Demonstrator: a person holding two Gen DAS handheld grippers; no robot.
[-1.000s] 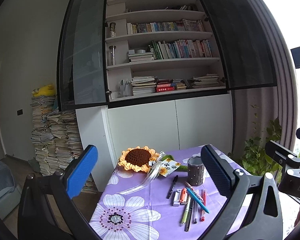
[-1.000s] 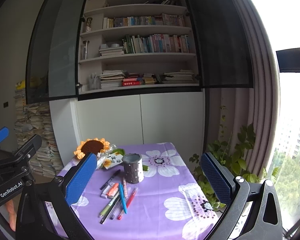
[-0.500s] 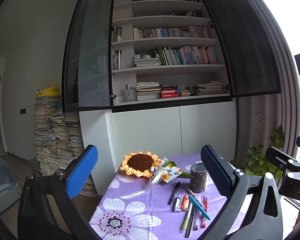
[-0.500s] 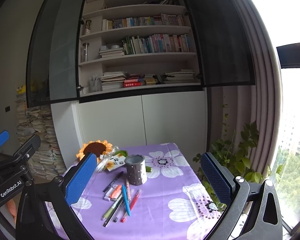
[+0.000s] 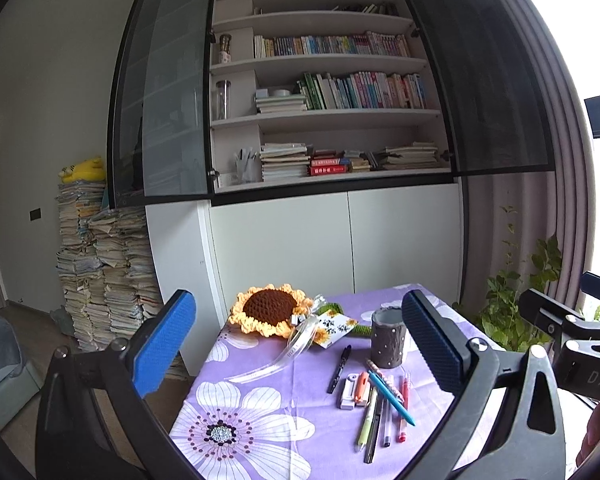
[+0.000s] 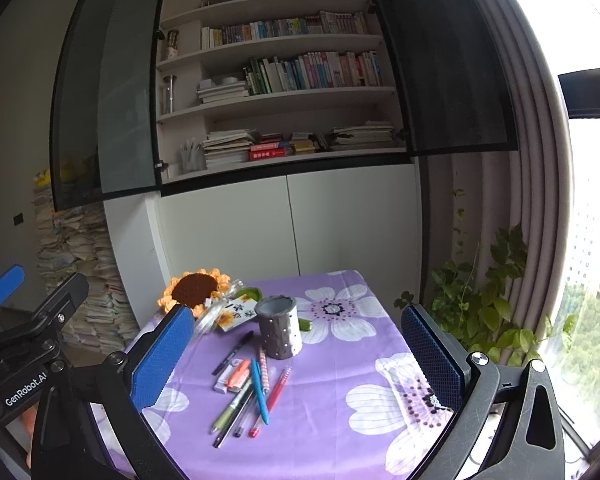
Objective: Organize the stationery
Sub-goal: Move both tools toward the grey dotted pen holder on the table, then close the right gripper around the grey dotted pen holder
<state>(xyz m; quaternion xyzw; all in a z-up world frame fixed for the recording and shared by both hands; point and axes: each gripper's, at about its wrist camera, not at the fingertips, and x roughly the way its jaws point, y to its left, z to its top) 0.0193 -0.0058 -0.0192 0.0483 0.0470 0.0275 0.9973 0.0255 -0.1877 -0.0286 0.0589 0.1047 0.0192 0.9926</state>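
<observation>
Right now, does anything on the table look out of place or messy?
Yes. The pens lie loose and crisscrossed on the purple floral tablecloth in front of the grey pen holder, which stands upright with nothing sticking out. Nothing looks spilled or damaged.

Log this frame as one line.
phase: approach | left claw: open, empty | right claw: open, empty | pens: loose on table | cup: upright, looks empty

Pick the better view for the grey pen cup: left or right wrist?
Right wrist. The pen cup stands unblocked, with open rim and dotted side visible. In the left wrist view the pen cup is partly hidden behind the left tool's right finger.
</observation>
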